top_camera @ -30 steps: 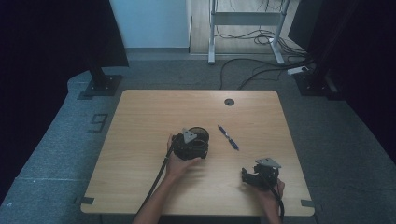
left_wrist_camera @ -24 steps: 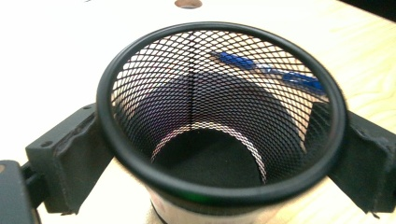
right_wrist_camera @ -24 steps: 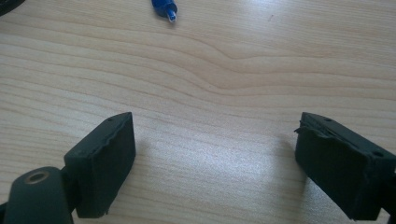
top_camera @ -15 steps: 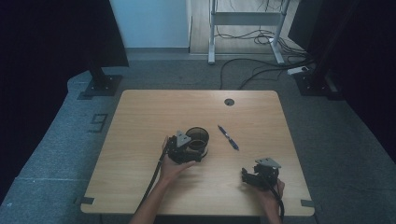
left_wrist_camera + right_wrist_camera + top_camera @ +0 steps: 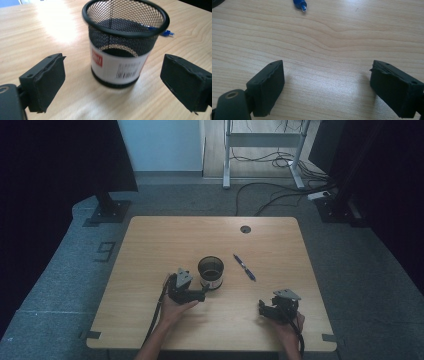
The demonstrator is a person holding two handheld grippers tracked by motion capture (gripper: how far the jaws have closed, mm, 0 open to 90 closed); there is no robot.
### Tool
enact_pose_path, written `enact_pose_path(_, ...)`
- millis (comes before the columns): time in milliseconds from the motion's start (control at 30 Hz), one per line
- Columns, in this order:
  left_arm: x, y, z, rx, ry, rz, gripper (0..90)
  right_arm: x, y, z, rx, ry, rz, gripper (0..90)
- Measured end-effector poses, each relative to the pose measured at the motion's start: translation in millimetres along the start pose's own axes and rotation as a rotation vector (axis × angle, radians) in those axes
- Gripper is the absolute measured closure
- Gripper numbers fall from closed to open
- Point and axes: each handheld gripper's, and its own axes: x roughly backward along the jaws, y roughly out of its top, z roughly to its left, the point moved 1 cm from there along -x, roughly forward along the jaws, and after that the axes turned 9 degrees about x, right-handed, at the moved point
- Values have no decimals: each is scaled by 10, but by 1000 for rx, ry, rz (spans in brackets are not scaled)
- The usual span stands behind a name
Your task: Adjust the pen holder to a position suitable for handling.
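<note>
From above, mesh cup [image 5: 210,272] upright mid-desk [image 5: 150,250], mouth skyward, just beside left gripper [image 5: 200,295]; pen [image 5: 244,267] lying diagonally nearby. Up close, barcode label legible; fingers [image 5: 47,80] apart, lately narrowing, nothing gripped. Right gripper [image 5: 264,309] fingers spread.

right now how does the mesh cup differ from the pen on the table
The mesh cup stands upright; the pen lies flat. The cup is black with a white label, the pen blue. The cup sits just ahead of the left gripper, whose jaws have just been closing with nothing between them; the pen lies apart. Both rest on the table.
</note>
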Motion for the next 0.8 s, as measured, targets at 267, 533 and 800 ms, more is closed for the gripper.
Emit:
enact_pose_path(267, 191, -227, 141, 28, 30, 24, 101, 0, 0, 0, 0, 0, 0, 117)
enact_pose_path(533, 320, -450, 267, 32, 83, 79, 139, 0, 0, 1, 0, -1, 0, 118)
enact_pose_path(800, 386, -509, 345, 56, 84, 92, 146, 1, 0, 3, 2, -2, -1, 121)
